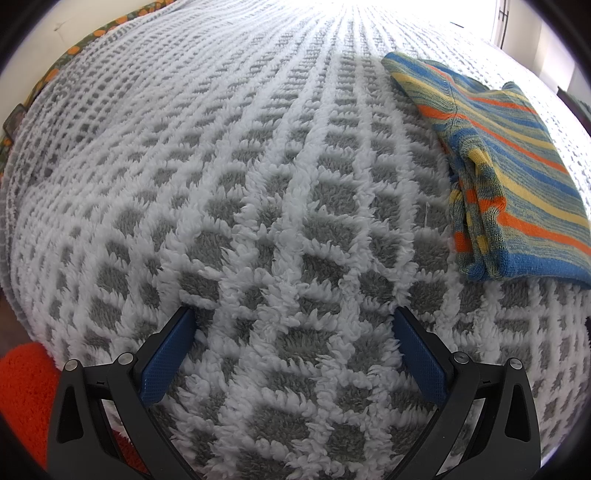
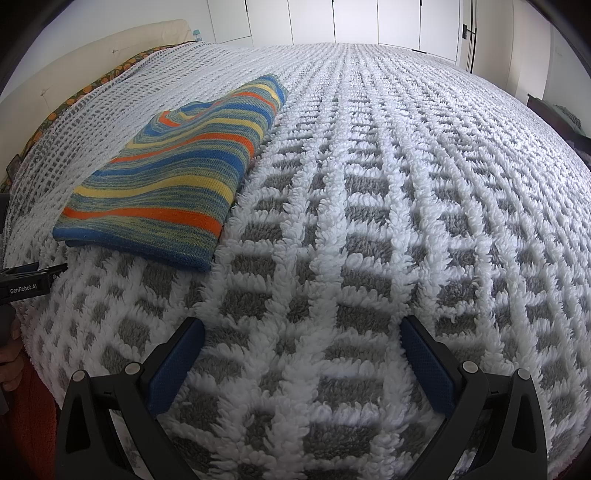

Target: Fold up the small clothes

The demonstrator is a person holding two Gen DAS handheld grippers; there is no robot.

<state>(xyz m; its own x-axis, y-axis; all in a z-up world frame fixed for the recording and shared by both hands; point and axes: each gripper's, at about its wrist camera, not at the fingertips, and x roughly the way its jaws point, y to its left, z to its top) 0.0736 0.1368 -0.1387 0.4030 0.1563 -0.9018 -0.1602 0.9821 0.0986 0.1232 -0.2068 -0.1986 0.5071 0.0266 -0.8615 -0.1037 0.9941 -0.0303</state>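
Note:
A small striped knit garment (image 1: 509,177), in blue, yellow and orange, lies folded flat on a fluffy white-and-grey blanket (image 1: 258,184). In the left wrist view it is at the far right; in the right wrist view the same garment (image 2: 173,177) lies at the upper left. My left gripper (image 1: 293,317) hovers open over bare blanket, to the left of and nearer than the garment, holding nothing. My right gripper (image 2: 303,328) is also open and empty, to the right of and nearer than the garment. The left gripper's body (image 2: 26,284) shows at the right wrist view's left edge.
The blanket (image 2: 369,184) covers a wide bed. A patterned sheet edge (image 1: 74,48) and a cream headboard (image 2: 74,55) run along the left. White cupboard doors (image 2: 369,22) stand beyond the bed. Something orange and fuzzy (image 1: 26,391) is at the near left edge.

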